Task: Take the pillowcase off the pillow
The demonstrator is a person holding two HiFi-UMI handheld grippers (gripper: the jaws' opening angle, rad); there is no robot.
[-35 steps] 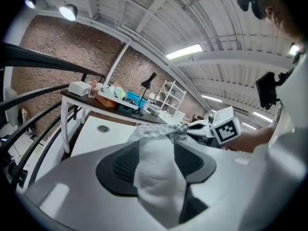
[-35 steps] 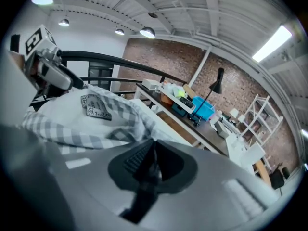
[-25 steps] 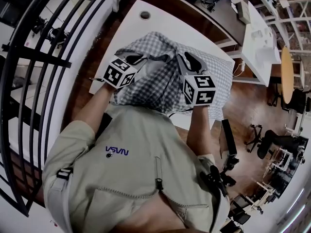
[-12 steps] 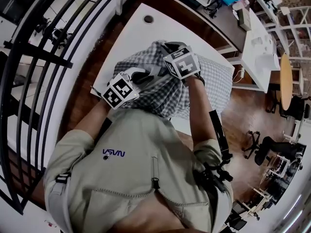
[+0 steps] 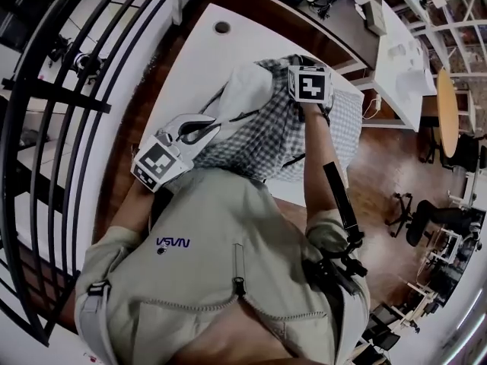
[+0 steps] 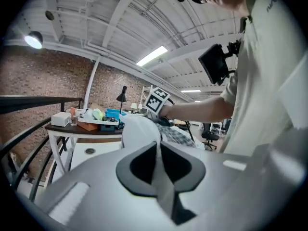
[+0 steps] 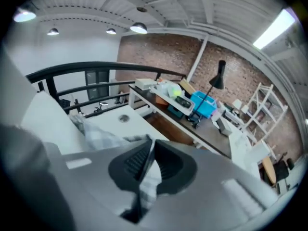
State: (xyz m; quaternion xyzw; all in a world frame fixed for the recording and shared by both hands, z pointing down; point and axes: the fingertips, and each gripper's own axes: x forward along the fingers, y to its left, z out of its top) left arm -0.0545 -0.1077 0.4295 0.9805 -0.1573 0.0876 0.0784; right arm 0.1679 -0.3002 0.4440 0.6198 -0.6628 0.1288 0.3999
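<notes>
Two grips at work above the white worktop (image 5: 199, 52): left gripper (image 6: 158, 153) clenched on a fold of the white pillow (image 5: 245, 91), at the pillow's near end; right gripper (image 7: 146, 162) clenched on the checked pillowcase (image 5: 278, 131), just right of the pillow's far end. Pillow partly bared, the rest probably inside the case. Best done by anchoring the pillow and drawing the case straight off, without twisting. Open worktop beyond the pillow; worktop edge and black railing (image 5: 68, 90) left of the pillow, so better to sweep right.
</notes>
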